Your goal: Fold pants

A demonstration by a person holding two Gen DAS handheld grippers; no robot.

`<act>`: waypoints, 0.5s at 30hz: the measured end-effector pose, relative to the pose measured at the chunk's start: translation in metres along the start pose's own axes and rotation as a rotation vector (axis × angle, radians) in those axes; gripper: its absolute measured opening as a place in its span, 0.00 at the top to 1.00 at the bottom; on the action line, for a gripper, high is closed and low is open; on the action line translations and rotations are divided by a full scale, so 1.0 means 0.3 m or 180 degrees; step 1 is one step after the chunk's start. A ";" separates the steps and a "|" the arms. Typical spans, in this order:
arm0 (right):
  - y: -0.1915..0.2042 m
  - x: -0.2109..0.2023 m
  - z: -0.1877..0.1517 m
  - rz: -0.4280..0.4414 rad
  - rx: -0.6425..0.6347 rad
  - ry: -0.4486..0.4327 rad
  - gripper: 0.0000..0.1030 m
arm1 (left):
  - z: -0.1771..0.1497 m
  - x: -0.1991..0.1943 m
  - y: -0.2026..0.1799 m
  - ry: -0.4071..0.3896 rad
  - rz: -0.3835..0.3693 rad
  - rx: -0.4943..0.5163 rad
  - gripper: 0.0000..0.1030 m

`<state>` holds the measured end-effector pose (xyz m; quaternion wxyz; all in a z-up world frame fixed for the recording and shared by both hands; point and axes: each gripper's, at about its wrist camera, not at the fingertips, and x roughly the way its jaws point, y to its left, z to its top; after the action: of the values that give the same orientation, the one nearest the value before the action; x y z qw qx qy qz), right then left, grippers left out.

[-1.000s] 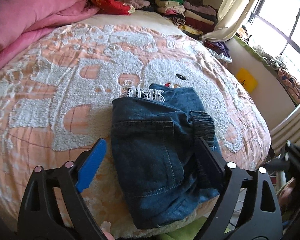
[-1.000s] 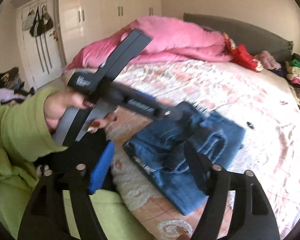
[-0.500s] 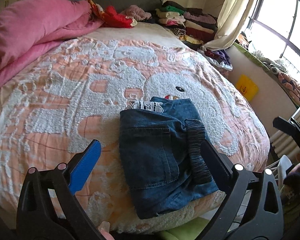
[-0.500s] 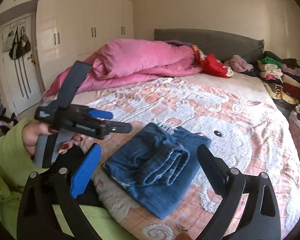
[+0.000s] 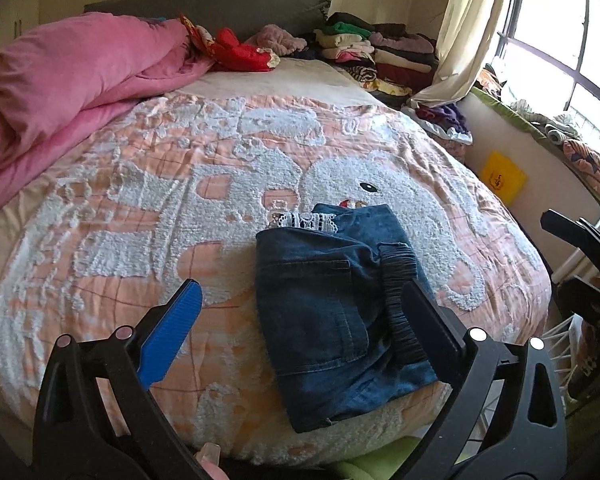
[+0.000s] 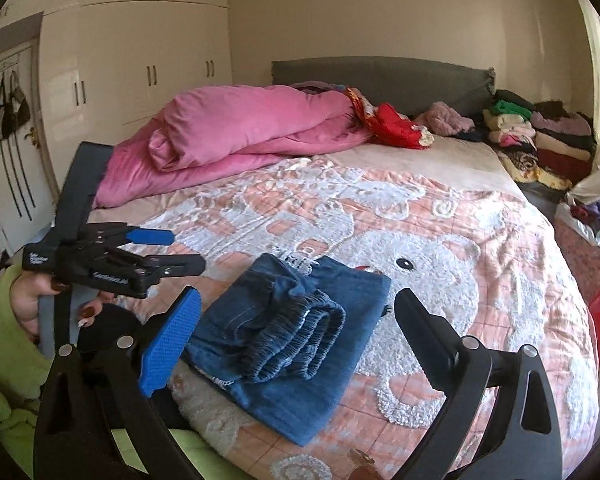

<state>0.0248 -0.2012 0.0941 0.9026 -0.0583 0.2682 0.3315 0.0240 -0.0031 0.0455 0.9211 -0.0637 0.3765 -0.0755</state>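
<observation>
The blue denim pants [image 5: 332,304] lie folded in a compact stack near the front edge of the bed; they also show in the right wrist view [image 6: 296,336], with the elastic waistband on top. My left gripper [image 5: 300,296] is open and empty, held above and in front of the pants. It also shows in the right wrist view [image 6: 180,250], left of the pants. My right gripper [image 6: 296,304] is open and empty, raised in front of the pants. Neither gripper touches the cloth.
A pink duvet [image 5: 68,76] is bunched at the back left of the bed [image 5: 140,208]. Stacked folded clothes [image 5: 380,52] sit at the back right by the headboard. A window and curtain [image 5: 472,20] are at the right, wardrobes [image 6: 140,68] at the left.
Both grippers have pulled back and up from the pants. The left gripper, which reached over the pants a second ago, has moved off to the left. The pants lie still.
</observation>
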 end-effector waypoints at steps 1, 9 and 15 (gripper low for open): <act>-0.006 0.006 -0.001 -0.0011 0.0023 0.0016 0.06 | -0.002 0.002 0.002 0.0008 0.0002 -0.0007 0.10; -0.072 0.106 -0.039 -0.0184 0.0311 0.0272 0.06 | -0.025 0.061 0.024 0.0128 0.0056 -0.0066 0.10; -0.122 0.234 -0.105 -0.0277 0.0549 0.0625 0.06 | -0.050 0.139 0.046 0.0267 0.0086 -0.0146 0.10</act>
<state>0.0784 -0.1987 0.0281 0.8872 -0.0242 0.3800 0.2605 0.0443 0.0018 0.0039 0.9037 -0.0765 0.4173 -0.0571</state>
